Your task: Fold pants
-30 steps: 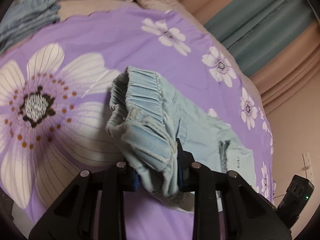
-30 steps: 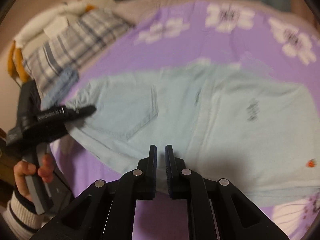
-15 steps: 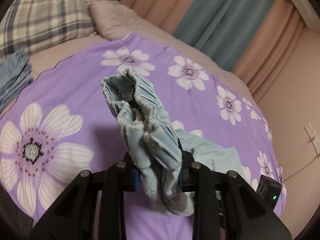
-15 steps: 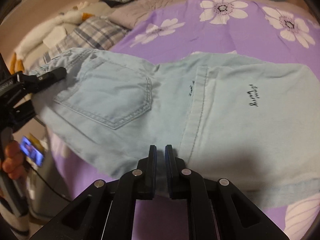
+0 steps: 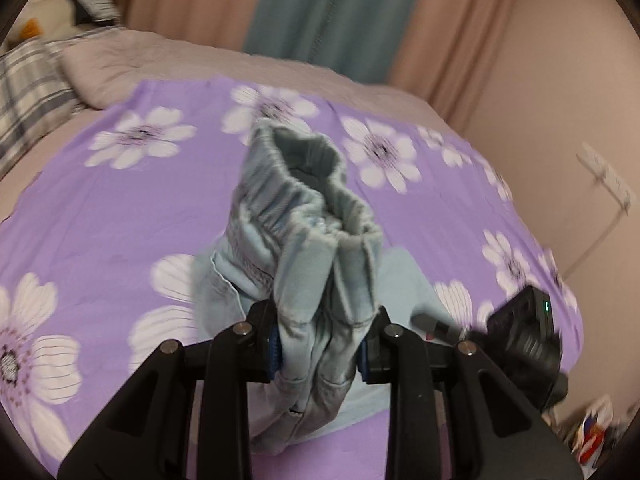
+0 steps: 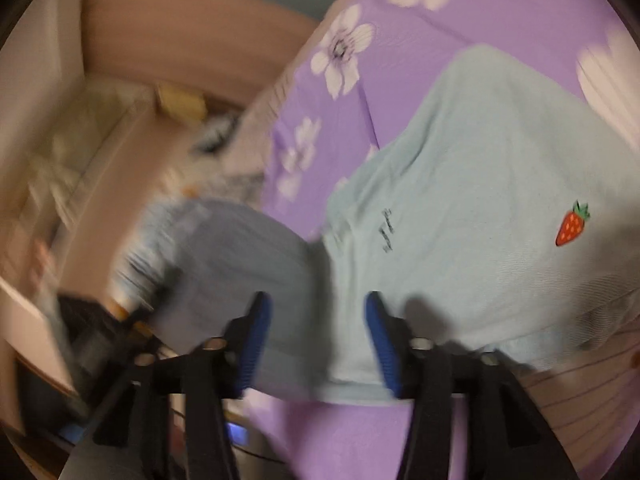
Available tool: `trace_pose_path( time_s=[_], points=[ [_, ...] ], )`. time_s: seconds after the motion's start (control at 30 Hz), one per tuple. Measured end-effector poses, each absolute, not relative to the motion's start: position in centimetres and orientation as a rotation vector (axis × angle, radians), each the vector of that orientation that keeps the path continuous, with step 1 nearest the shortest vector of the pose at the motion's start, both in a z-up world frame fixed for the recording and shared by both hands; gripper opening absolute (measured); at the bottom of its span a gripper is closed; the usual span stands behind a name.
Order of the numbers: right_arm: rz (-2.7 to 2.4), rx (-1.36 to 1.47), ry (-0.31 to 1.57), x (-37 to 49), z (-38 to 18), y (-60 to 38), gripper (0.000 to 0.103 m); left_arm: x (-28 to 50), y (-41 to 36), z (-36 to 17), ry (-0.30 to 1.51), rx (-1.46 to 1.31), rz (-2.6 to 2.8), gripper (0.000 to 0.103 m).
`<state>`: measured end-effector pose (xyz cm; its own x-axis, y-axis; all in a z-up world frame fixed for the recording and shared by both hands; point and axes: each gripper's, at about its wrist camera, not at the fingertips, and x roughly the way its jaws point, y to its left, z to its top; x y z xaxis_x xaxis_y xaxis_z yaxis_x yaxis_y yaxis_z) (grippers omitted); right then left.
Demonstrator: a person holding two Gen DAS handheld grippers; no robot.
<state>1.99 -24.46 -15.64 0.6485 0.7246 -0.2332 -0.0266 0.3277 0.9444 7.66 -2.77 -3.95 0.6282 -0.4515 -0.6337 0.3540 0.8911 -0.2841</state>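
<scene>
Light blue pants (image 5: 304, 240) with an elastic waistband are bunched in my left gripper (image 5: 318, 350), which is shut on the waist end and holds it up above the bed. The legs (image 6: 480, 184) lie flat on the purple flowered sheet (image 6: 460, 12) in the right wrist view, with a small strawberry patch (image 6: 572, 230). My right gripper (image 6: 318, 340) is open, its blue pads on either side of the raised part of the pants near the bed's near edge. The other gripper shows blurred at the lower right of the left wrist view (image 5: 524, 344).
A plaid pillow (image 5: 28, 92) and a beige quilt (image 5: 132, 64) lie at the head of the bed. Curtains (image 5: 332, 12) hang behind it. A wall (image 5: 560, 92) with a socket is on the right. Blurred furniture (image 6: 80, 168) stands beside the bed.
My left gripper has lifted the waist end higher and swung toward the curtains. My right gripper has opened and moved in over the pants near their middle.
</scene>
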Motion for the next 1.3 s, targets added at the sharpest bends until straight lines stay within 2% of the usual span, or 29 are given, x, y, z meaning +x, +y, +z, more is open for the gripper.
trace_pose_path(
  time_s=[0.1, 0.13, 0.17, 0.2, 0.23, 0.33, 0.53, 0.6, 0.67, 0.77, 0.87, 1.1, 1.2, 1.3],
  points=[
    [0.597, 1.317, 0.667, 2.6, -16.3, -25.2, 0.068, 8.1, -5.6, -5.7, 0.814, -0.072, -0.513, 0.032],
    [0.606, 1.348, 0.66, 2.9, -16.3, -25.3, 0.073, 8.1, -6.6, -6.6, 0.839, -0.04, -0.533, 0.043],
    [0.607, 1.367, 0.66, 3.4, -16.2, -25.4, 0.075, 8.2, -7.5, -7.4, 0.875, -0.019, -0.55, 0.067],
    [0.607, 1.382, 0.661, 3.5, -16.2, -25.5, 0.075, 8.3, -7.8, -8.1, 0.895, -0.01, -0.549, 0.073],
    [0.608, 1.398, 0.661, 3.7, -16.2, -25.5, 0.076, 8.2, -8.2, -8.9, 0.908, -0.006, -0.549, 0.075],
    [0.57, 1.387, 0.711, 3.9, -16.1, -25.6, 0.084, 7.8, -8.6, -9.9, 0.942, -0.013, -0.576, 0.075],
    [0.479, 1.163, 0.81, 3.9, -14.2, -24.6, 0.081, 5.4, -5.5, -9.2, 0.915, -0.038, -0.579, 0.075],
    [0.417, 1.024, 0.856, 4.1, -13.2, -23.3, 0.073, 5.0, -3.6, -9.2, 0.924, -0.081, -0.552, 0.075],
    [0.35, 0.89, 0.905, 4.7, -13.1, -22.3, 0.052, 4.8, -1.5, -9.7, 0.943, -0.143, -0.513, 0.076],
    [0.298, 0.786, 0.916, 4.9, -13.6, -22.0, 0.03, 4.5, 1.1, -10.5, 0.967, -0.209, -0.446, 0.076],
    [0.293, 0.747, 0.882, 4.2, -12.7, -22.3, 0.023, 4.5, 2.8, -11.2, 0.991, -0.256, -0.4, 0.076],
    [0.224, 0.676, 0.747, 3.6, -9.0, -25.6, 0.023, 4.1, 4.0, -11.8, 0.998, -0.305, -0.367, 0.076],
    [0.161, 0.684, 0.752, 3.8, -10.1, -27.6, 0.023, 4.1, 3.8, -12.0, 1.007, -0.308, -0.364, 0.076],
    [0.129, 0.743, 0.85, 4.7, -13.2, -29.2, 0.023, 4.0, 3.5, -12.4, 1.025, -0.308, -0.358, 0.076]
  ],
)
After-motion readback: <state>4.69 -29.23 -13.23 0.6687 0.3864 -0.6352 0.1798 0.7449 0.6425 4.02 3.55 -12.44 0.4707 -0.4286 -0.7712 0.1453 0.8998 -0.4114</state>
